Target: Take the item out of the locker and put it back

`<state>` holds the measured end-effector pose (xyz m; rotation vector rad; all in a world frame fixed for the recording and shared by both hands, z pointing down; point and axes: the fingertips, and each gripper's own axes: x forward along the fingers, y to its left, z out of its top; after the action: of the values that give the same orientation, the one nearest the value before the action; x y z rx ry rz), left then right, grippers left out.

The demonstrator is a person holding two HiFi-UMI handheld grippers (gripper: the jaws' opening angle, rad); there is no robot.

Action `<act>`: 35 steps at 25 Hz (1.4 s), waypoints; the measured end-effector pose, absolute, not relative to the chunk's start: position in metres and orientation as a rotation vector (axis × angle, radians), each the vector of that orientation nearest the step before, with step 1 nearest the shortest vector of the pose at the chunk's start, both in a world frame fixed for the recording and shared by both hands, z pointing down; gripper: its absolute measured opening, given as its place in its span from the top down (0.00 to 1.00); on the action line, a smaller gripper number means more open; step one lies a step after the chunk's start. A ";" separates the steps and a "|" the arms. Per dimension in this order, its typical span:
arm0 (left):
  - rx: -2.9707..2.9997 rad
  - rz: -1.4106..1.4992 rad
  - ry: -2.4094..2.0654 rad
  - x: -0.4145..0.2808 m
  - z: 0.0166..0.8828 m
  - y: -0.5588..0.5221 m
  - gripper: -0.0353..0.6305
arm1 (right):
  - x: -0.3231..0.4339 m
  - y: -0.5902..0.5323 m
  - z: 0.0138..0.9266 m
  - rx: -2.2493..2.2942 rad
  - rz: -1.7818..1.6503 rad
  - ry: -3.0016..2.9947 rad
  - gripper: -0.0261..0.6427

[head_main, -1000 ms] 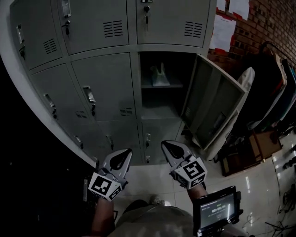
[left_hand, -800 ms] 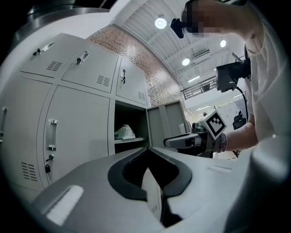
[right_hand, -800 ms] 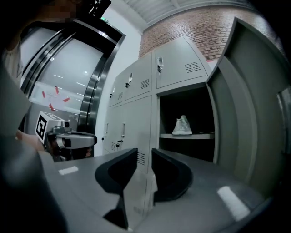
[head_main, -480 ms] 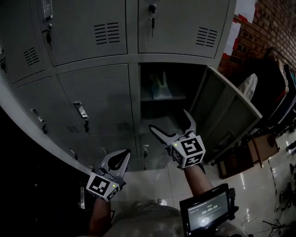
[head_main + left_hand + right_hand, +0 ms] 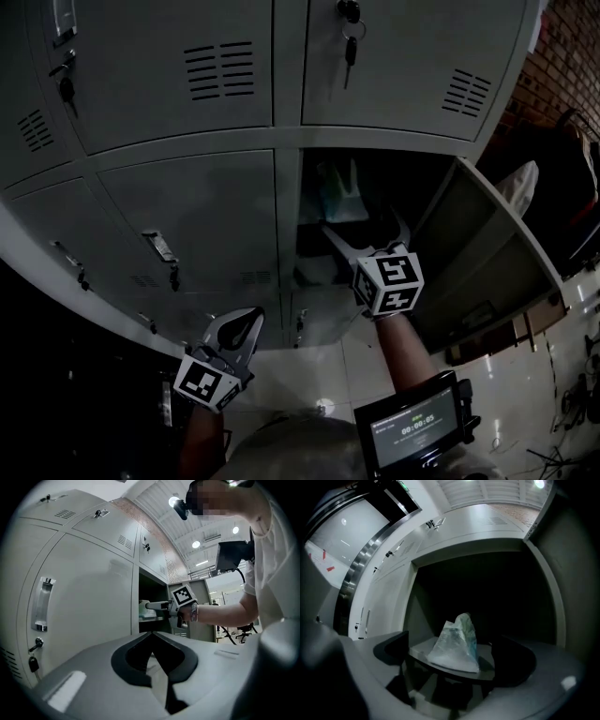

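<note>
**Right claw spread at the open locker, bag untouched on its shelf**

Your right gripper [image 5: 364, 225] is level at the mouth of the open compartment [image 5: 380, 178] in the grey locker bank [image 5: 197, 202], pointing into the dark interior. Its jaws have just been swinging apart and now stand wide. The pale plastic bag [image 5: 457, 644] lies just ahead of them, framed between the two jaws but touched by neither.

The bag stands upright with a peaked top on the shelf [image 5: 420, 648], close to the shelf's front edge. The compartment's door [image 5: 478, 253] hangs open on the right.

Your left gripper [image 5: 246, 323] is lower and to the left, nearer to you, in front of the closed lower doors. Its jaws are pressed together with nothing between them.

A key [image 5: 349, 42] hangs from the lock of the closed door above the open compartment. A small lit screen [image 5: 412, 433] sits near your body at the lower right.
</note>
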<state>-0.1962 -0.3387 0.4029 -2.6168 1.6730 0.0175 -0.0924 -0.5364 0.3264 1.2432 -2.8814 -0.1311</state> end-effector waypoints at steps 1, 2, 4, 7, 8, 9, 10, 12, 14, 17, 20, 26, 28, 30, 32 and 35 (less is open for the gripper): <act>-2.619 0.023 1.679 -0.199 0.403 -0.341 0.94 | -0.095 -0.544 0.327 1.248 -0.125 -2.874 0.23; -2.620 0.026 1.681 -0.201 0.403 -0.343 0.94 | -0.097 -0.550 0.328 1.250 -0.122 -2.863 0.34; -2.622 0.020 1.674 -0.202 0.404 -0.345 0.94 | -0.097 -0.557 0.331 1.250 -0.150 -2.822 0.73; -2.618 0.008 1.669 -0.205 0.404 -0.346 0.94 | -0.093 -0.557 0.333 1.231 -0.206 -2.793 0.94; -2.615 0.010 1.677 -0.207 0.404 -0.346 0.94 | -0.092 -0.555 0.332 1.222 -0.199 -2.806 0.95; -2.612 0.016 1.688 -0.209 0.404 -0.346 0.94 | -0.090 -0.554 0.332 1.219 -0.190 -2.821 0.95; -2.611 0.024 1.696 -0.211 0.404 -0.346 0.94 | -0.088 -0.552 0.330 1.220 -0.187 -2.835 0.95; -2.620 0.036 1.697 -0.210 0.406 -0.345 0.94 | -0.083 -0.546 0.325 1.226 -0.200 -2.860 0.95; -2.632 0.031 1.684 -0.207 0.408 -0.341 0.94 | -0.079 -0.536 0.317 1.221 -0.214 -2.895 0.95; -2.643 0.031 1.673 -0.204 0.406 -0.332 0.94 | -0.072 -0.510 0.302 1.193 -0.220 -2.967 0.95; -2.652 0.040 1.668 -0.206 0.407 -0.322 0.94 | -0.063 -0.478 0.295 1.173 -0.227 -3.014 0.95; -2.651 -0.028 1.607 -0.205 0.414 -0.299 0.94 | -0.046 -0.419 0.315 1.169 -0.177 -3.016 0.95; -2.640 -0.036 1.591 -0.204 0.411 -0.293 0.94 | -0.041 -0.402 0.321 1.177 -0.157 -3.018 0.95; -2.635 -0.034 1.570 -0.198 0.406 -0.285 0.94 | -0.036 -0.385 0.324 1.176 -0.171 -3.009 0.95; -2.623 -0.068 1.563 -0.191 0.405 -0.276 0.94 | -0.030 -0.369 0.323 1.168 -0.197 -2.998 0.95; -2.609 -0.055 1.582 -0.181 0.397 -0.258 0.94 | -0.022 -0.344 0.315 1.142 -0.235 -3.007 0.95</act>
<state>-0.1812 -0.2579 0.3971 -2.6095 1.5818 -0.0546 -0.0219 -0.3441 0.3151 1.1419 -3.0069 -0.2350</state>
